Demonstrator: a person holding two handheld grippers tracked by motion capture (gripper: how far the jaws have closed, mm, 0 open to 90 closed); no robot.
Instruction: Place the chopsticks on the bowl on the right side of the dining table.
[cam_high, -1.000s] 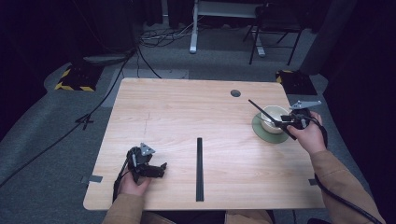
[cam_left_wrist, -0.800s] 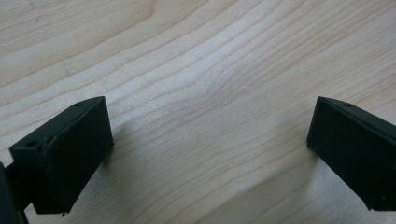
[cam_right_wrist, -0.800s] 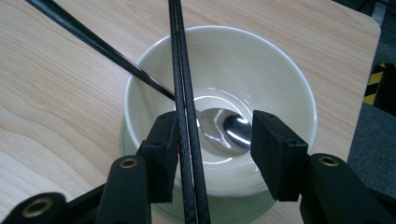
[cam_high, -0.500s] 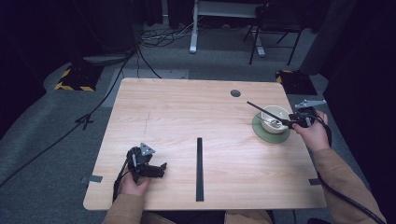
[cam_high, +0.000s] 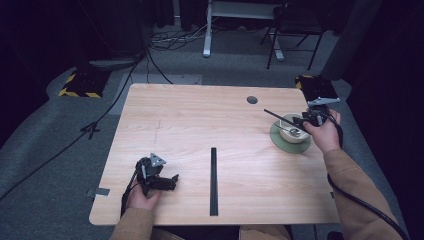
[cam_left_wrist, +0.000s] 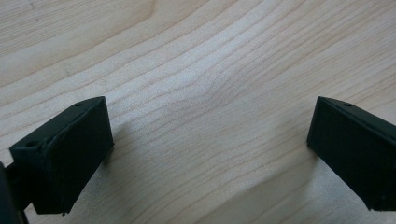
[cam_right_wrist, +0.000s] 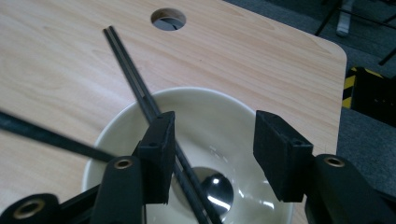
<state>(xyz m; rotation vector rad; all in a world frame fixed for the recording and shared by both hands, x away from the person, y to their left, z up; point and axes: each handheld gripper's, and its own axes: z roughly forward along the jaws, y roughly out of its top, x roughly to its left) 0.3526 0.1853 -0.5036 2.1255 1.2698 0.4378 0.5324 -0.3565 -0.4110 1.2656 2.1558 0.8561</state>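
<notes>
chopsticks (cam_right_wrist: 140, 95): thin, stiff, slippery; pinch mid-shaft above bowl (cam_right_wrist: 219, 112)
right gripper (cam_right_wrist: 212, 154): spread, nothing pinched
left gripper (cam_left_wrist: 205, 144): spread over desk (cam_left_wrist: 196, 70)

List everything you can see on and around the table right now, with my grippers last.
Table: one, light wood, centre.
Black strip: one, on the table's near middle.
Round hole: one, far right part of the tabletop.
Bowl: one, cream, on the plate at the table's right.
Plate: one, green, under the bowl.
Chopsticks: a black pair, leaning in the bowl, tips past its rim.
Spoon: one, shiny metal, inside the bowl.
Left gripper: open, resting low over bare wood, near left.
Right gripper: open, over the bowl, one jaw beside the chopsticks.
</notes>
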